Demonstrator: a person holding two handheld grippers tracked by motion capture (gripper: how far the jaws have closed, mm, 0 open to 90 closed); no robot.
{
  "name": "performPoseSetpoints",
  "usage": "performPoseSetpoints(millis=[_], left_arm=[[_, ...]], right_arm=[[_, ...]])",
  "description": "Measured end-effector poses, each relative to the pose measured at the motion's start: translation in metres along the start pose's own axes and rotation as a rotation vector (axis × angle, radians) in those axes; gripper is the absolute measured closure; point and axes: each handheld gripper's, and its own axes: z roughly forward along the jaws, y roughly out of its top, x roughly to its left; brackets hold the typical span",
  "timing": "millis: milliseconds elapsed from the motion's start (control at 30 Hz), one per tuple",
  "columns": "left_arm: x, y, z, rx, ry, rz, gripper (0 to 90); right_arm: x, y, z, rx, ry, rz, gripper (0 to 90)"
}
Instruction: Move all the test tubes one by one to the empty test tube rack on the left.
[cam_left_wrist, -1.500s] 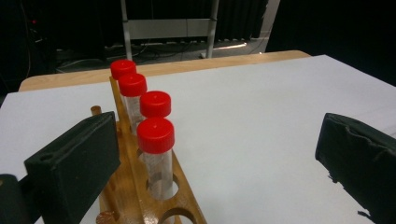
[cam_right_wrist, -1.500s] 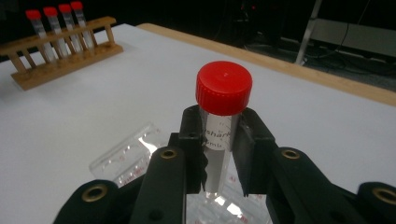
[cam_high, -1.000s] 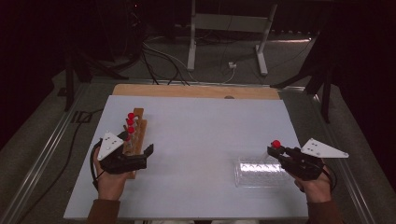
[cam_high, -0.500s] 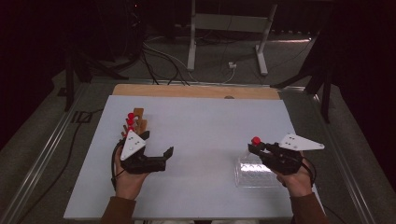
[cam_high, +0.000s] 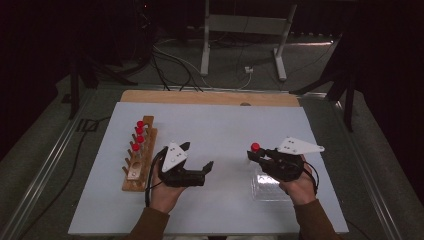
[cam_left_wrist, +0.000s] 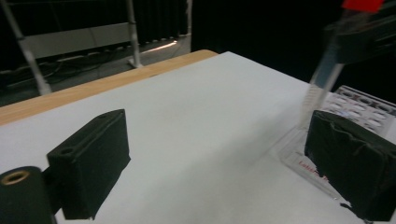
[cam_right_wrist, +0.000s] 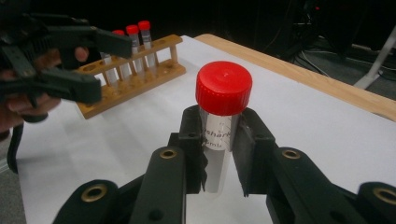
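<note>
Since the earlier frame both grippers are moved inward; the left gripper (cam_high: 200, 167), jaws apart and empty, is clear of the rack (cam_high: 138, 155); the right gripper (cam_high: 255, 156) is clamped on a red-capped tube (cam_right_wrist: 222, 122) above the table (cam_high: 225, 125). A handover or racking step is judged in hand; alignment with a free rack hole is required next.

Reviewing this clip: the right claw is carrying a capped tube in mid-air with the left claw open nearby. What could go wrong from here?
1. The right claw pinches the clear red-capped plastic tube just below its cap, most of its length hanging free, so it might swing or slip.
2. The open left claw sits close by; a hand-over may collide or be mistimed.
3. The wooden tube rack lies behind the left hand, so placing may be awkward.
</note>
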Motion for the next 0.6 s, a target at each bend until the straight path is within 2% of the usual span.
performPoseSetpoints(millis=[200,400,600], left_arm=[[-0.011,0.0,0.013,0.0,-0.03,0.02,15.9],[-0.022,0.001,0.025,0.002,-0.06,0.036,19.0],[-0.03,0.001,0.034,0.009,-0.09,0.055,38.3]], right_arm=[[0.005,0.004,0.014,0.01,0.021,0.003,74.2],[0.011,0.006,0.027,0.022,0.04,-0.002,74.2],[0.018,0.011,0.035,0.023,0.057,-0.004,74.2]])
